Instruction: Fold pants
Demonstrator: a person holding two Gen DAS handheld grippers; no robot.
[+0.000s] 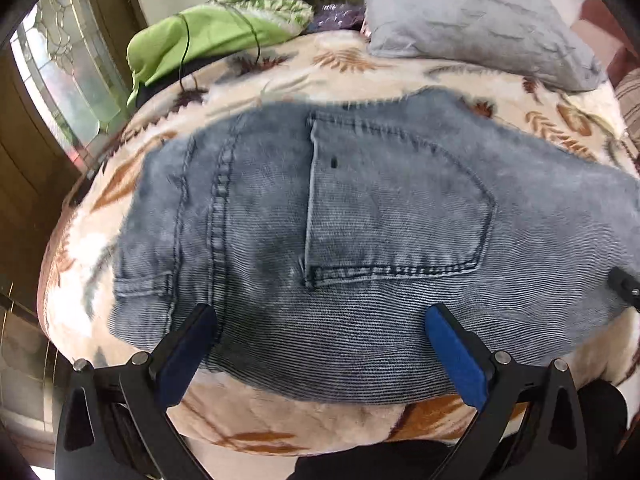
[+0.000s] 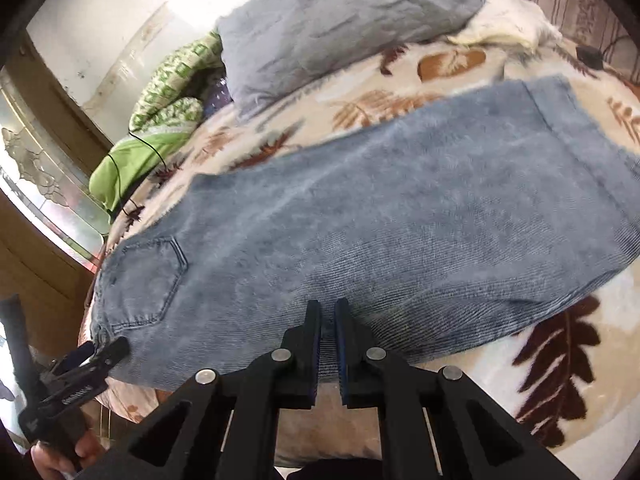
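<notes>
We look down close from both wrists at the bed; both views share the jeans [image 1: 360, 208] and grey pillow [image 2: 340, 20]

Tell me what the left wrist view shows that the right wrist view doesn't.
Left wrist only: the left gripper open over the jeans' waist end, back pocket filling the view.
Right wrist only: the right gripper shut on the jeans' near edge, the leg hem at the far right, and a hand holding the left gripper.
Both: jeans flat on the leaf-print blanket, grey pillow, green cloth.
</notes>
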